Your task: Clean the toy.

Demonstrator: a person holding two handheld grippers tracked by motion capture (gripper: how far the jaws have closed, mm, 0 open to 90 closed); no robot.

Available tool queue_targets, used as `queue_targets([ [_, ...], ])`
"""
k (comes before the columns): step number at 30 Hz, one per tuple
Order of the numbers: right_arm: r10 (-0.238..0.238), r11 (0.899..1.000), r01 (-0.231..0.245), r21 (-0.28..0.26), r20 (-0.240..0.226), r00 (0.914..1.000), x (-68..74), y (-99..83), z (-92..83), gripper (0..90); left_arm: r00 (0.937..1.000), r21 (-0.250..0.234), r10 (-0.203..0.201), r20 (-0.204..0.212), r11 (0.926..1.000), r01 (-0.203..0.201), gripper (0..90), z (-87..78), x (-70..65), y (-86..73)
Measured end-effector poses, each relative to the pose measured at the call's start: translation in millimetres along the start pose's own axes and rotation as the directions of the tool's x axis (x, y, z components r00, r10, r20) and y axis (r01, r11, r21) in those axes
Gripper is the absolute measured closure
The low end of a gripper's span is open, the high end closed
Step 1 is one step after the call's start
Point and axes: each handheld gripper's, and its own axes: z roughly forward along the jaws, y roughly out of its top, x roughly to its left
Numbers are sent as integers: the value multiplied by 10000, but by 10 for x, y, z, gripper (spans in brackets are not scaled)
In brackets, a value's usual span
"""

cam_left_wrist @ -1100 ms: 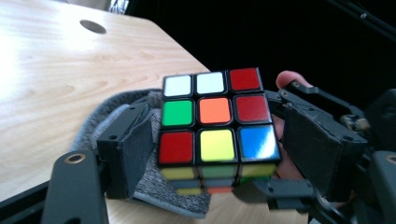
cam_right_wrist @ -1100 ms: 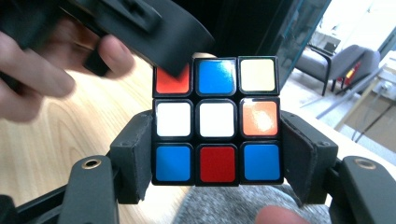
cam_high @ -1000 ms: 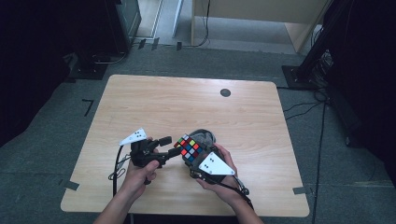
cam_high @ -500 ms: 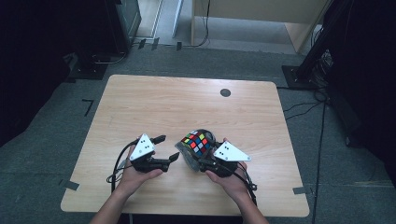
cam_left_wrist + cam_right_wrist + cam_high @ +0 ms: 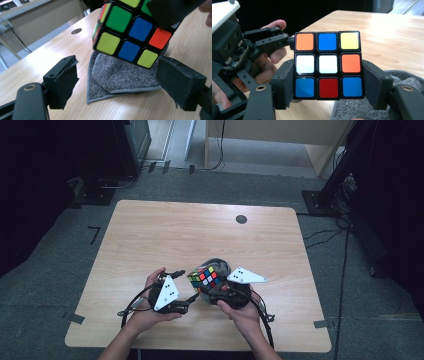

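Observation:
A scrambled Rubik's cube (image 5: 205, 277) hangs just above a folded grey cloth (image 5: 218, 264) near the table's front edge. My right gripper (image 5: 329, 86) is shut on it, with a black pad pressed on each side of the cube (image 5: 328, 64). My left gripper (image 5: 185, 285) sits just left of the cube, and its jaws have just been opening. In the left gripper view they (image 5: 122, 83) stand wide, with nothing pressed between them. The cube (image 5: 130, 32) floats ahead of them over the cloth (image 5: 120, 75). In the right gripper view the left gripper (image 5: 249, 52) is close by the cube.
The light wooden table (image 5: 165, 235) has a small dark round hole (image 5: 241, 219) near its far edge. Black stands and cables ring the table on the grey floor. Both cables trail off the front edge by the person's forearms.
The left gripper has let go of the cube's side and drawn back a little, jaws wider. The right gripper has raised the cube slightly and turned it.

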Motion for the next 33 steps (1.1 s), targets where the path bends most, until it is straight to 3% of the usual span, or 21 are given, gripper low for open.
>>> queue_targets([
  [8, 228, 9993, -223, 293, -177, 9996, 60, -7, 41, 344, 9958, -13, 908, -119, 9959, -908, 180, 21, -106, 13],
  [14, 249, 9977, -224, 634, -386, 9989, 128, -29, 106, 344, 9920, -73, 1235, -265, 9923, -1238, 202, 32, -153, 19],
  [21, 650, 9922, -605, 1089, -385, 9971, 120, -42, 162, 326, 9822, -44, 1827, -428, 9831, -1830, 324, 36, -197, -5],
  [24, 460, 9952, -448, 868, -125, 9989, 96, -20, 131, 223, 9865, 133, 1546, -538, 9880, -1541, 331, 52, -149, -36],
  [28, 568, 9982, -567, 215, -65, 9984, -16, 52, -3, 200, 9964, -39, 504, -676, 9987, -508, 333, -1, 6, -59],
  [30, 650, 9979, -650, -25, 485, 9967, -97, 57, -43, 200, 9978, -140, -49, -667, 9999, 40, 333, -24, 79, -77],
  [33, 705, 9971, -746, 165, 1773, 9816, -226, -28, 14, 180, 9972, -178, -443, -600, 9989, 433, 333, -22, 105, -98],
])
